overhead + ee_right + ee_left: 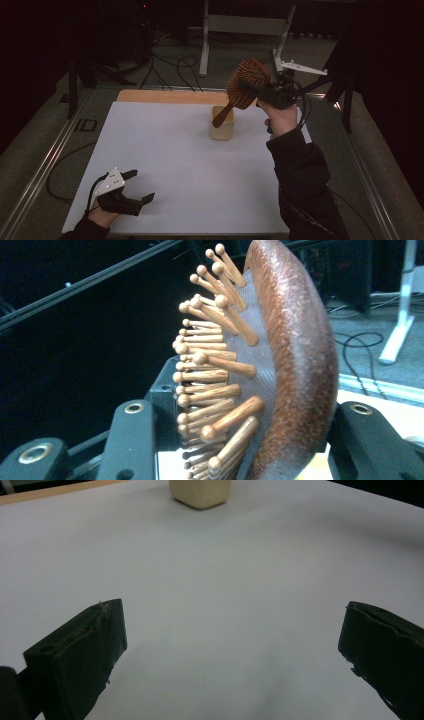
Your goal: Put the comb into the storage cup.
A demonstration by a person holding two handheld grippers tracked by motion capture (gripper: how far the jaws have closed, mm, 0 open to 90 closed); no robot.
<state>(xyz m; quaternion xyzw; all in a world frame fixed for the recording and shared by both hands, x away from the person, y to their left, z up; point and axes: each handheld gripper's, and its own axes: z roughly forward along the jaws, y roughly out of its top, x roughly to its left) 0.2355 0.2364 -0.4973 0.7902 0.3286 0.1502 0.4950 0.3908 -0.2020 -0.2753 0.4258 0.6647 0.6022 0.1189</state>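
Observation:
My right gripper (259, 91) is raised over the back right of the table and shut on the head of a wooden hairbrush (246, 80). The brush hangs tilted, its handle pointing down and left to the mouth of a cream cup (222, 131). Whether the tip is inside the cup I cannot tell. In the right gripper view, the bristled head (290, 365) sits edge-on between the two black jaws. My left gripper (141, 186) rests low at the table's front left corner, open and holding nothing. In the left gripper view, the cup (200, 492) stands far ahead of the wide-apart jaws.
A white sheet (190, 175) covers the table, with a wooden strip (165, 96) along its far edge. Behind the table stand a metal frame (205, 40) and loose cables (170, 65) on the floor. Metal rails run along both table sides.

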